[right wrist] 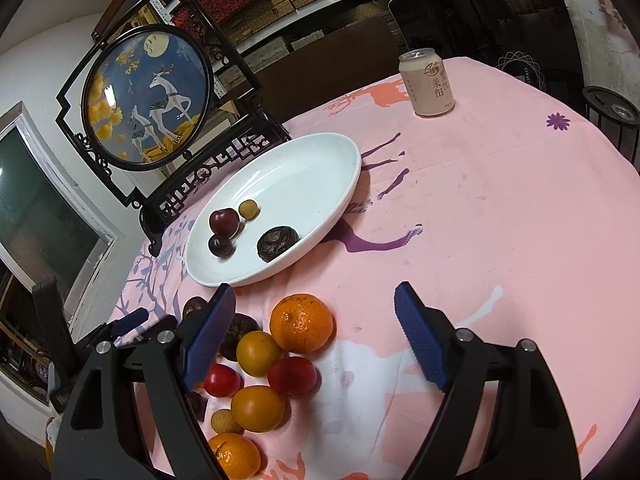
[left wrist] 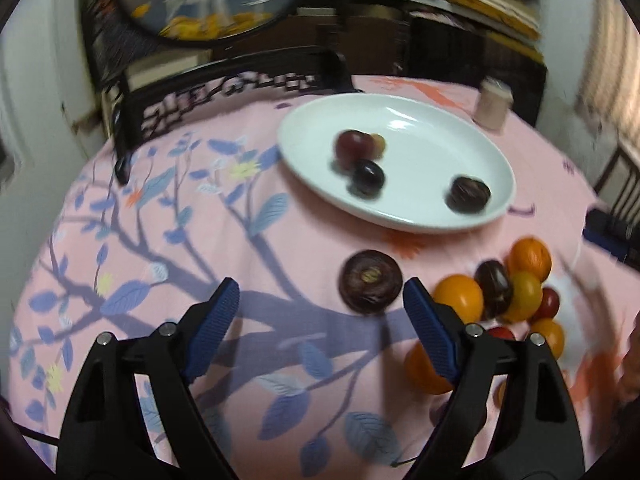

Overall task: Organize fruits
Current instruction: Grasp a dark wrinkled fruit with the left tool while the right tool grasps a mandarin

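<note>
1. Your left gripper (left wrist: 320, 300) stands wide apart and holds nothing. Only patterned cloth lies between its blue pads.
2. The dark round fruit (left wrist: 370, 282) sits alone on the tabletop just ahead of the left gripper, nearer its right finger. It lies apart from the heap, so it looks like the easiest next pick for that hand.
3. Your right gripper (right wrist: 316, 312) is also spread wide and empty. The large orange (right wrist: 301, 323) lies between its fingers, toward the left one, with no pad touching it.
4. The fruit heap (right wrist: 256, 376) is crowded: oranges, small red fruit, a pale one and dark ones lie touching. Closing on one here would likely nudge its neighbours.
5. The white plate (right wrist: 328, 152) sits beyond the heap, near the ornate stand. It holds four pieces: two dark red fruits (right wrist: 222, 232) touching, a small yellow one (right wrist: 248, 209) just beside them, and a dark wrinkled one (right wrist: 277, 243) set apart. Judged from this, sorting has begun and most fruit is still on the cloth.
6. Surface: a round tabletop under a pink cloth (right wrist: 500, 220) printed with branches, leaves and deer. The cloth looks soft, so round fruit may settle rather than roll far.
7. Room: a framed round deer panel (right wrist: 146, 98) on a black carved stand behind the plate, a drinks can (right wrist: 426, 82) at the far edge, and stacked shelves along the wall.
</note>
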`<control>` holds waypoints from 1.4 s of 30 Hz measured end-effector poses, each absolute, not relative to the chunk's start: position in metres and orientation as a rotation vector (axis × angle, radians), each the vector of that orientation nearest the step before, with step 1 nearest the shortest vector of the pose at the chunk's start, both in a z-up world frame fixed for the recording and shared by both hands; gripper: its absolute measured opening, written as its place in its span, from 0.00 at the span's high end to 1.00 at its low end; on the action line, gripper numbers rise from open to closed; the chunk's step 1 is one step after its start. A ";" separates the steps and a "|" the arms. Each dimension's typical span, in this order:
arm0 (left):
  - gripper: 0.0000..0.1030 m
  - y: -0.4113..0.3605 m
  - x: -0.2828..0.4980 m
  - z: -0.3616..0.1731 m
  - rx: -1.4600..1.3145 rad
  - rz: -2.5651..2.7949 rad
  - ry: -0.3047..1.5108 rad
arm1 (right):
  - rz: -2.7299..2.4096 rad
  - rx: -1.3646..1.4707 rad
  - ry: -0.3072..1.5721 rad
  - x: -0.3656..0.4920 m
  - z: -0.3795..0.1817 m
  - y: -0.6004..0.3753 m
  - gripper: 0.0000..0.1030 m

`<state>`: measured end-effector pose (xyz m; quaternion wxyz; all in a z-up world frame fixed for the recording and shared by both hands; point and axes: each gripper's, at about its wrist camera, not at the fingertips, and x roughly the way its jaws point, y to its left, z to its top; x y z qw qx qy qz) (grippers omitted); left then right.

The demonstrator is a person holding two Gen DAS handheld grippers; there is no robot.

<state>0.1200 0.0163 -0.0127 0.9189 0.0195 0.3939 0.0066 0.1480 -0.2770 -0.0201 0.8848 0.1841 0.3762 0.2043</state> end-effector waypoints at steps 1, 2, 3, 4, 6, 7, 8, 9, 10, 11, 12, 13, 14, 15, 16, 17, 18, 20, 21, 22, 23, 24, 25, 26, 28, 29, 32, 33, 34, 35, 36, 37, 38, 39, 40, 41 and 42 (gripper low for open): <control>0.17 0.013 0.122 -0.014 0.052 0.013 0.814 | 0.423 0.382 0.785 0.148 -0.020 -0.277 0.20; 0.17 0.010 0.124 -0.016 0.059 0.012 0.822 | 0.423 0.383 0.786 0.149 -0.021 -0.277 0.20; 0.17 0.010 0.127 -0.018 0.062 0.012 0.830 | 0.422 0.383 0.787 0.149 -0.021 -0.276 0.20; 0.18 0.009 0.130 -0.020 0.061 0.020 0.835 | 0.422 0.382 0.789 0.149 -0.021 -0.276 0.20; 0.20 0.008 0.138 -0.024 0.078 0.040 0.847 | 0.423 0.380 0.791 0.149 -0.021 -0.275 0.20; 0.20 0.007 0.140 -0.026 0.083 0.036 0.852 | 0.424 0.379 0.792 0.149 -0.021 -0.275 0.20; 0.20 0.006 0.141 -0.027 0.087 0.038 0.853 | 0.423 0.377 0.794 0.149 -0.021 -0.275 0.20; 0.20 0.006 0.141 -0.027 0.095 0.041 0.854 | 0.422 0.375 0.795 0.150 -0.021 -0.275 0.20; 0.20 0.007 0.141 -0.027 0.106 0.043 0.855 | 0.420 0.374 0.797 0.150 -0.022 -0.275 0.20; 0.18 0.012 0.141 -0.026 0.108 0.057 0.852 | 0.418 0.375 0.798 0.150 -0.022 -0.275 0.20; 0.18 0.017 0.140 -0.025 0.097 0.071 0.849 | 0.414 0.376 0.799 0.150 -0.022 -0.276 0.20; 0.18 0.028 0.139 -0.024 0.064 0.091 0.857 | 0.410 0.375 0.799 0.150 -0.022 -0.276 0.20; 0.18 0.038 0.139 -0.023 0.030 0.106 0.865 | 0.406 0.371 0.801 0.150 -0.023 -0.276 0.20; 0.19 0.046 0.138 -0.022 -0.002 0.112 0.872 | 0.404 0.363 0.805 0.150 -0.023 -0.275 0.20; 0.20 0.054 0.136 -0.021 -0.051 0.102 0.875 | 0.405 0.354 0.810 0.150 -0.024 -0.274 0.20; 0.21 0.056 0.136 -0.021 -0.074 0.092 0.876 | 0.410 0.344 0.820 0.151 -0.025 -0.272 0.20; 0.21 0.055 0.137 -0.022 -0.081 0.084 0.880 | 0.417 0.336 0.832 0.151 -0.026 -0.270 0.20; 0.21 0.045 0.139 -0.026 -0.046 0.063 0.892 | 0.429 0.324 0.856 0.152 -0.030 -0.266 0.21; 0.21 0.039 0.139 -0.029 -0.021 0.060 0.897 | 0.436 0.325 0.865 0.153 -0.031 -0.265 0.21; 0.22 0.033 0.139 -0.031 0.008 0.057 0.901 | 0.445 0.330 0.872 0.153 -0.032 -0.265 0.21; 0.23 0.030 0.139 -0.033 0.021 0.054 0.904 | 0.453 0.337 0.879 0.154 -0.034 -0.265 0.25; 0.23 0.028 0.139 -0.034 0.028 0.052 0.906 | 0.458 0.341 0.887 0.154 -0.035 -0.264 0.27; 0.24 0.027 0.139 -0.035 0.029 0.053 0.909 | 0.462 0.341 0.897 0.155 -0.037 -0.264 0.30; 0.26 0.028 0.139 -0.036 0.025 0.054 0.913 | 0.464 0.342 0.904 0.156 -0.039 -0.263 0.32; 0.26 0.031 0.140 -0.037 0.007 0.048 0.919 | 0.472 0.346 0.929 0.157 -0.044 -0.260 0.35; 0.27 0.032 0.140 -0.037 0.001 0.046 0.919 | 0.472 0.344 0.942 0.158 -0.047 -0.258 0.35; 0.30 0.030 0.140 -0.038 0.010 0.044 0.914 | 0.467 0.324 0.952 0.159 -0.050 -0.253 0.35; 0.31 0.030 0.140 -0.038 0.013 0.042 0.912 | 0.465 0.312 0.954 0.159 -0.052 -0.250 0.35; 0.34 0.029 0.139 -0.038 0.013 0.036 0.910 | 0.463 0.298 0.954 0.159 -0.054 -0.247 0.37; 0.37 0.028 0.139 -0.038 0.014 0.031 0.908 | 0.461 0.285 0.938 0.158 -0.053 -0.245 0.40; 0.38 0.028 0.139 -0.038 0.016 0.028 0.906 | 0.470 0.281 0.930 0.159 -0.052 -0.243 0.42; 0.40 0.027 0.139 -0.037 0.015 0.024 0.905 | 0.485 0.284 0.927 0.159 -0.052 -0.242 0.48; 0.43 0.027 0.138 -0.037 0.016 0.019 0.903 | 0.508 0.292 0.926 0.160 -0.052 -0.242 0.56; 0.45 0.026 0.138 -0.037 0.018 0.019 0.900 | 0.508 0.287 0.924 0.160 -0.052 -0.242 0.57; 0.48 0.026 0.137 -0.036 0.020 0.021 0.898 | 0.508 0.279 0.920 0.160 -0.051 -0.242 0.58; 0.51 0.026 0.136 -0.035 0.021 0.024 0.895 | 0.510 0.278 0.919 0.159 -0.051 -0.242 0.59; 0.53 0.027 0.135 -0.035 0.018 0.028 0.893 | 0.513 0.285 0.921 0.160 -0.051 -0.243 0.59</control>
